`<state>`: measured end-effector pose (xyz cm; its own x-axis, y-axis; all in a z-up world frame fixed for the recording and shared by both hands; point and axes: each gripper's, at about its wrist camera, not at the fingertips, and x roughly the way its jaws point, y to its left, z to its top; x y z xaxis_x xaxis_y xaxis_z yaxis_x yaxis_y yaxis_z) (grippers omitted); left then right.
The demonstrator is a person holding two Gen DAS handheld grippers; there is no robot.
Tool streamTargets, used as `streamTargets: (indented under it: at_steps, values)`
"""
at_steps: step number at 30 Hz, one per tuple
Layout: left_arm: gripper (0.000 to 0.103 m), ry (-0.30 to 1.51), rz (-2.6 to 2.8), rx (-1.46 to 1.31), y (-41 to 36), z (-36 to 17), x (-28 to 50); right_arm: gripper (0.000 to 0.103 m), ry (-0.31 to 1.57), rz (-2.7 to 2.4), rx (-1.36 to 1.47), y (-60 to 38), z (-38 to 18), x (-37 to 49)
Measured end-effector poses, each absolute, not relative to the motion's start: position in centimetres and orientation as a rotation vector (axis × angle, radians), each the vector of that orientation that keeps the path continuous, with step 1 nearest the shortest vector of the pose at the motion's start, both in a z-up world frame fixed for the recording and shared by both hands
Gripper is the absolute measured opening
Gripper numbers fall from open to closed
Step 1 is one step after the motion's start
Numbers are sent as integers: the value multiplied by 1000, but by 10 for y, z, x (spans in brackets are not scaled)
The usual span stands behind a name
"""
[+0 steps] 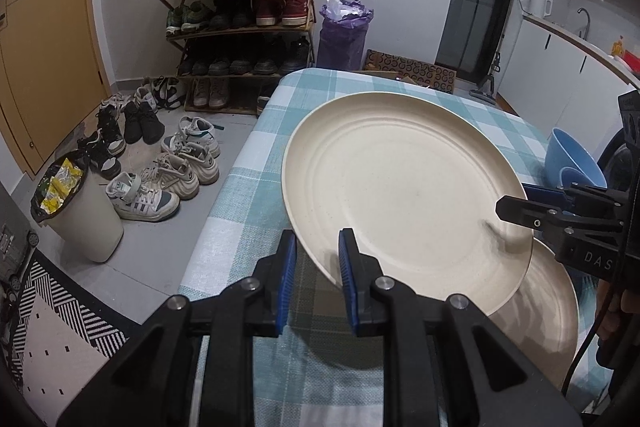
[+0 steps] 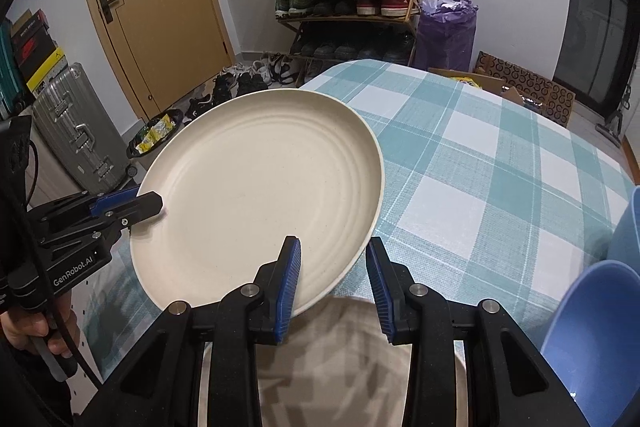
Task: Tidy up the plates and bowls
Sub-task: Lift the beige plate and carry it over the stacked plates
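A cream plate [image 1: 400, 195] is held tilted above the checked tablecloth [image 1: 256, 187]; it also shows in the right wrist view [image 2: 260, 195]. My left gripper [image 1: 317, 263] is shut on its near rim; in the right wrist view the left gripper [image 2: 152, 205] clamps the plate's left rim. My right gripper [image 2: 334, 267] is open, its jaws astride the plate's near edge. In the left wrist view the right gripper [image 1: 516, 205] sits at the plate's right rim. A second cream plate [image 1: 548, 311] lies on the table under it [image 2: 340, 355]. Blue bowls [image 1: 576, 159] stand to the right [image 2: 592, 339].
The table's left edge [image 1: 216, 211] drops to a floor with loose shoes [image 1: 160, 183] and a white bin [image 1: 80, 219]. A shoe rack [image 1: 240, 11] and a purple bag [image 1: 344, 31] stand beyond. A silver suitcase [image 2: 76, 131] is at the left.
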<state>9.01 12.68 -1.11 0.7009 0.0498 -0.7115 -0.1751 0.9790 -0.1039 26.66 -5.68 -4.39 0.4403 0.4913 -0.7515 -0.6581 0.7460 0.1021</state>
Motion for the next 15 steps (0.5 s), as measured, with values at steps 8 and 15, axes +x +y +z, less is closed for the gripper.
streamTargets:
  at_steps: [8,15]
  values:
    - [19,769,96,-149,111,0,84,35,832,697,-195,-80,-31,255]
    - [20,759,76,-129,96,7,80,35,820,685,-172,-100,-25,246]
